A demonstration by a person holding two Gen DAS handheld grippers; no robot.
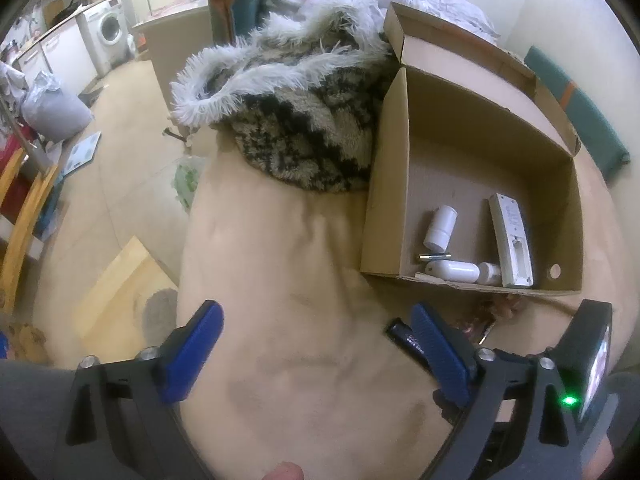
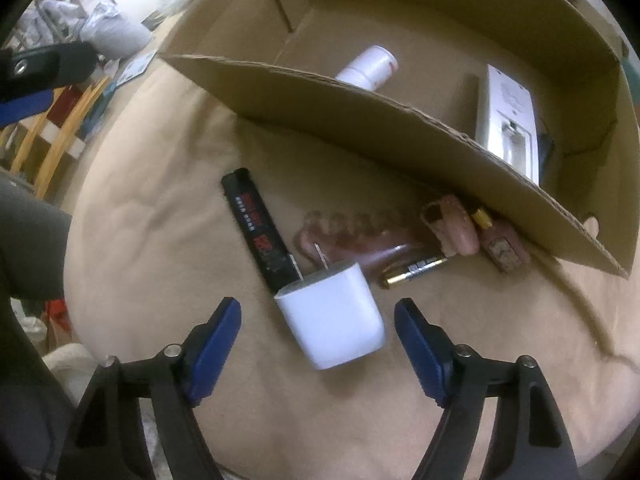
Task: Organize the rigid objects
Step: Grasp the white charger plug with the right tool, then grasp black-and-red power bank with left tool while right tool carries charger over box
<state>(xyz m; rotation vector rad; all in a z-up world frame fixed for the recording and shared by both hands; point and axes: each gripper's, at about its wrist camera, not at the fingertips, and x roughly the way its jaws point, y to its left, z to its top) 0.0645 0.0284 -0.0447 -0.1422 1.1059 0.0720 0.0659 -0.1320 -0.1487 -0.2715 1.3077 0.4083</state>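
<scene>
An open cardboard box [image 1: 404, 128] sits on a beige cushion [image 1: 280, 280]. It holds a white remote [image 1: 512, 236], a white bottle [image 1: 440, 226], a battery [image 1: 434, 257] and a white capsule-shaped item [image 1: 454, 271]. My left gripper [image 1: 316, 328] is open and empty over the cushion. My right gripper [image 2: 318, 320] is open around a white plug adapter [image 2: 334, 316] without gripping it. Beyond it lie a black lighter [image 2: 258, 226], a pink hair claw [image 2: 352, 236], a battery [image 2: 416, 272] and a small pink bottle [image 2: 498, 244] against the box wall [image 2: 400, 128].
A furry patterned blanket [image 1: 304, 120] lies left of the box. To the far left are the floor, a wooden chair [image 1: 24, 216], a grey bag [image 1: 52, 108] and a washing machine [image 1: 108, 28]. The other gripper shows at the right wrist view's left edge [image 2: 36, 68].
</scene>
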